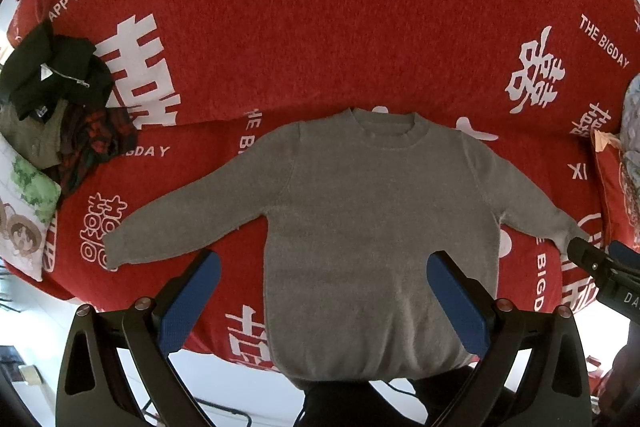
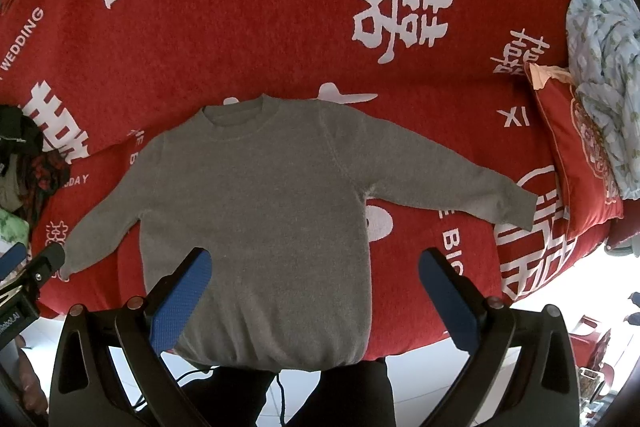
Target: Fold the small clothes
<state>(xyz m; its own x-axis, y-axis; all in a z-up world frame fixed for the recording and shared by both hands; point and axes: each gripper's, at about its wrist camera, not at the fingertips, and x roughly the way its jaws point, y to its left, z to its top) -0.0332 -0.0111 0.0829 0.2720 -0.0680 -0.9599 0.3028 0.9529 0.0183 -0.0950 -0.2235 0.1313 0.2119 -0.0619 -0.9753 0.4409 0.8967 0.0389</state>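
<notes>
On red bedspread (image 1: 320, 27): grey sweater (image 1: 380, 227) flat | left tongs (image 1: 324, 267) released | right tongs (image 2: 316, 263) released

Even soft daylight, no hard shadows. Pale floor (image 1: 224, 379) near bottom overexposed, glaring white. Strong fisheye bending at edges, black corners. Centre sharp; far rim slightly soft.

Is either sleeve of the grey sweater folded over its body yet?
No. In the left wrist view, both sleeves of the grey sweater lie spread outward flat on the red bedspread.
</notes>
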